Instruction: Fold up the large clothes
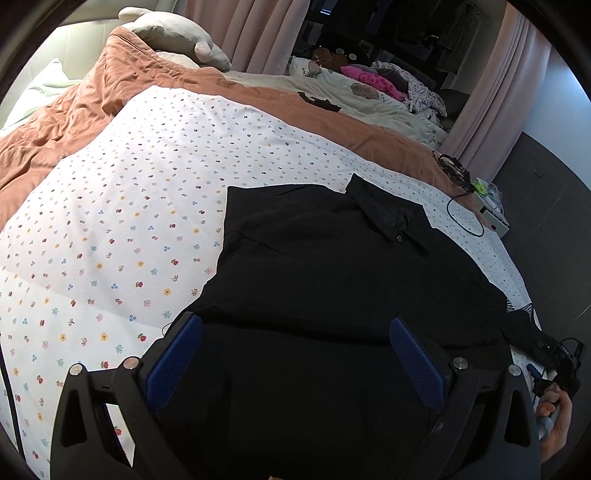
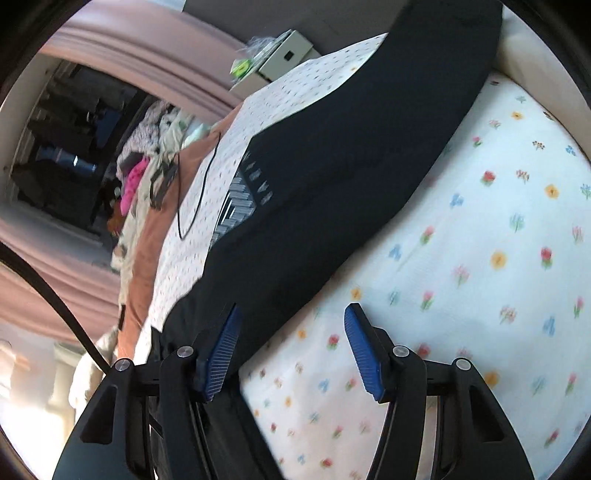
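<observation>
A black collared shirt [image 1: 325,266] lies flat on a white flowered sheet [image 1: 122,206], collar toward the far right. My left gripper [image 1: 295,332] is open just above the shirt's near part, its blue pads wide apart with nothing between them. In the right wrist view the same shirt [image 2: 332,155] runs across the sheet [image 2: 480,258], with a grey printed patch near its edge. My right gripper [image 2: 291,325] is open over the shirt's edge, its left pad over black cloth and its right pad over the sheet. The right gripper also shows in the left wrist view [image 1: 557,369], at the shirt's right end.
An orange quilt [image 1: 92,99] and pillows [image 1: 173,33] lie beyond the sheet. Mixed clothes and soft toys [image 1: 369,81] are piled at the far end. A black cable [image 1: 465,214] and a small white box [image 1: 495,218] lie at the right bed edge. Pink curtains hang behind.
</observation>
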Available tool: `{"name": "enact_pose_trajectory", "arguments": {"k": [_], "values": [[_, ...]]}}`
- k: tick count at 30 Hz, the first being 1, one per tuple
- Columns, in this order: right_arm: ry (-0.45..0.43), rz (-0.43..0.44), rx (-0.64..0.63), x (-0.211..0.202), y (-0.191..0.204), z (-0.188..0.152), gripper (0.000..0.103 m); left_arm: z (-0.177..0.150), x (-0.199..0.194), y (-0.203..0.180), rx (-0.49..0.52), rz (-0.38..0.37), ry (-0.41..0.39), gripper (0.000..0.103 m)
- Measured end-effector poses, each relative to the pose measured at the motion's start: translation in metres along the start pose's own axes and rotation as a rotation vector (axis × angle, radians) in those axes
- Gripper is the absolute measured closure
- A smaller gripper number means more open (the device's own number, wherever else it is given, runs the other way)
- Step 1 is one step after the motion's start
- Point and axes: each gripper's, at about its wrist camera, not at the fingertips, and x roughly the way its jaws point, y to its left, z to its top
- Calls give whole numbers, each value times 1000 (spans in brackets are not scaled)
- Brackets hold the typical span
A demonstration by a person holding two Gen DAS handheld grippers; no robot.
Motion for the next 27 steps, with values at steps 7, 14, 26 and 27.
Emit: {"name": "enact_pose_trajectory", "arguments": {"k": [7, 14, 26, 27], "values": [[-35, 11, 2, 8, -14, 2, 77, -4, 6, 2, 14, 28, 16, 0], [-67, 102, 33, -1, -21, 1, 101, -1, -1, 11, -22, 45, -20, 0], [-181, 307, -198, -68, 89, -53, 103, 4, -15, 11, -48, -23, -45, 0], [-175, 323, -210, -69, 97, -61, 103, 4, -18, 11, -48, -29, -47, 0]]}}
